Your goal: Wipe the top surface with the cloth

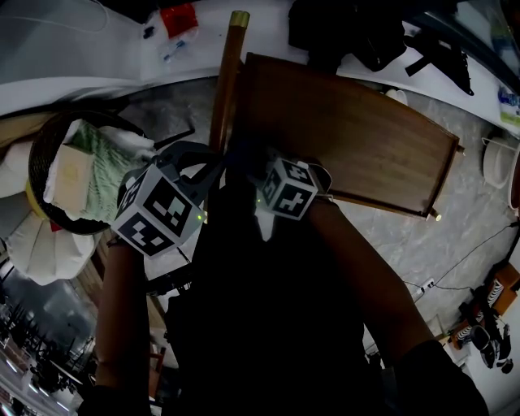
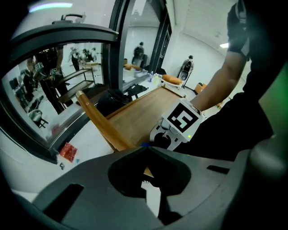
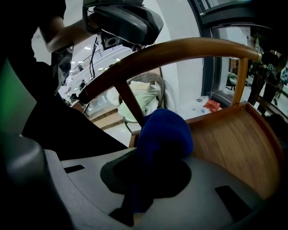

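The right tongs (image 3: 164, 155) are clamped on a blue cloth (image 3: 164, 132), which bulges out past their tips as a rounded wad. In the right gripper view the wad sits over the near left corner of the wooden chair seat (image 3: 234, 143), just under the curved backrest rail (image 3: 171, 49). Whether it touches the wood cannot be told. The left tongs (image 2: 144, 147) are closed tip to tip with nothing between them.

In the head view both marker cubes are close together at about eight o'clock of the seat, with the left one at eight o'clock of the right. A dark basket (image 1: 41, 162) holding pale and green fabric lies at nine o'clock of the chair. A red packet (image 1: 179, 18) lies on the floor at eleven o'clock.
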`<control>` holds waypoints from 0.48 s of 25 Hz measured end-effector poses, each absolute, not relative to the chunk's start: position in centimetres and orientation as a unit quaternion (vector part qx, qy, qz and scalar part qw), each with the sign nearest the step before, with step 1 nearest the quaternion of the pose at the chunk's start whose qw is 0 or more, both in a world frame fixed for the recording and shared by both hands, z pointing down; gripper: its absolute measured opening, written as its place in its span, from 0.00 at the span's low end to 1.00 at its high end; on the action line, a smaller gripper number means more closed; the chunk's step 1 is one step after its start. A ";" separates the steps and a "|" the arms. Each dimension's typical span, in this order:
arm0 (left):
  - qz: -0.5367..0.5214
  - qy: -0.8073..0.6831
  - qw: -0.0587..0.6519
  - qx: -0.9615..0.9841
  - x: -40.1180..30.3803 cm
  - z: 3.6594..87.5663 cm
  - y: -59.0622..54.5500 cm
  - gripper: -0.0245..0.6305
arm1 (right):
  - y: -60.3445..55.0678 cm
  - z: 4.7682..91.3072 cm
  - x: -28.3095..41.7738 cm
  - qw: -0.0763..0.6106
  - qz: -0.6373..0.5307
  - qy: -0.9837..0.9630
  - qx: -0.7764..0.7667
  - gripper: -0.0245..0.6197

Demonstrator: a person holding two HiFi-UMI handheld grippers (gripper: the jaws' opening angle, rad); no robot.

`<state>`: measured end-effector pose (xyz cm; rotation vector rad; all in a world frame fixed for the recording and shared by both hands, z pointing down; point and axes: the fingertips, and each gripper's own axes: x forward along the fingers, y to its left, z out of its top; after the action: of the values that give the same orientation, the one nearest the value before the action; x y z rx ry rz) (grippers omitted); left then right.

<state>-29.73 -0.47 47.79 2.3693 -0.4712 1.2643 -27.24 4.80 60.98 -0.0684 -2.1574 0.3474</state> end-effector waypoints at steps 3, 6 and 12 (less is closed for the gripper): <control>0.457 -0.168 0.200 0.850 -29.8 47.2 -0.3 0.05 | 5.1 61.1 -27.3 0.462 0.140 -0.875 -0.033 0.15; 0.460 -0.168 0.191 0.850 -29.9 46.7 -0.9 0.05 | 5.1 61.1 -27.5 0.461 0.149 -0.874 -0.039 0.15; 0.451 -0.185 0.161 0.858 -29.0 44.9 -5.5 0.05 | -2.4 56.9 -25.6 0.413 0.144 -0.897 0.064 0.15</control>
<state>-28.99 -5.53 44.88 2.4500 -0.5287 1.2891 -25.59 -2.45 56.94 0.1605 -2.2564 0.3626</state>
